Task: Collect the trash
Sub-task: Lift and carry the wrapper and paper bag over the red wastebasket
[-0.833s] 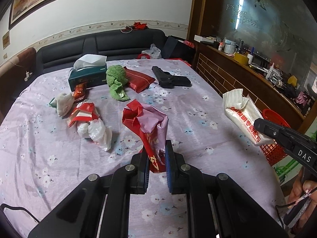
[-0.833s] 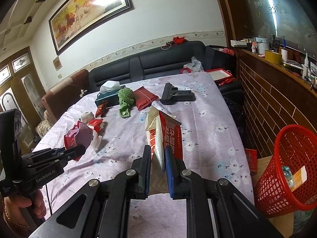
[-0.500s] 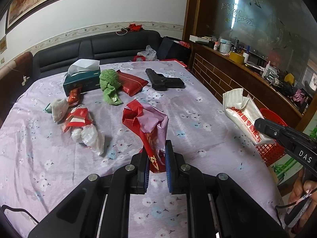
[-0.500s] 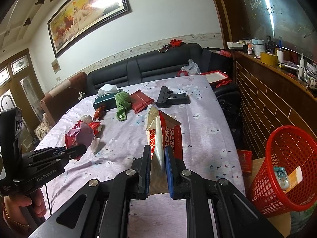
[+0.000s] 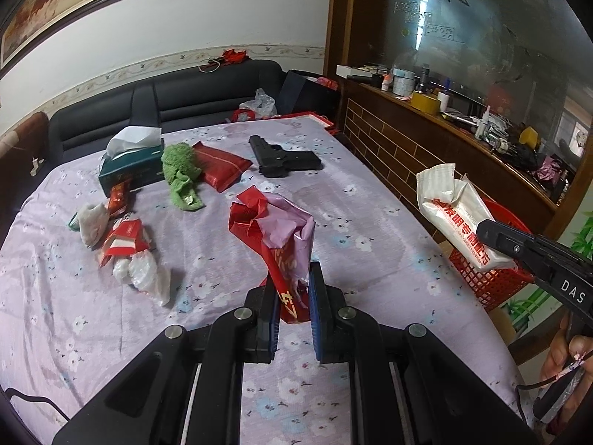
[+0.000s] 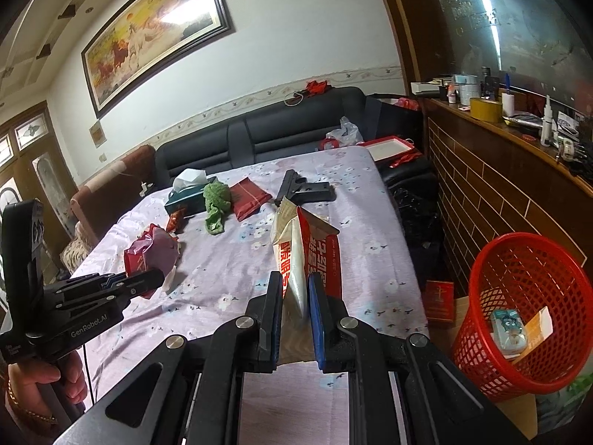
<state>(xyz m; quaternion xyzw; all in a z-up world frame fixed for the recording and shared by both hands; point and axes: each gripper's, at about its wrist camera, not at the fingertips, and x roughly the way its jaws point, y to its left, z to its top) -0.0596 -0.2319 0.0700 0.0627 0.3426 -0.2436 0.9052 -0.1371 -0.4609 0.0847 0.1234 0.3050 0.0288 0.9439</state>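
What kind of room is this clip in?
Probably a home living room: a black sofa behind a cloth-covered table, a framed horse painting on the wall, and a cluttered wooden counter along one side.

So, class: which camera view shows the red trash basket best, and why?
The right wrist view: the red trash basket shows almost whole there, open mouth toward the camera, with some litter already inside. In the left wrist view only part of its mesh wall shows, behind the white wrapper in the right gripper.
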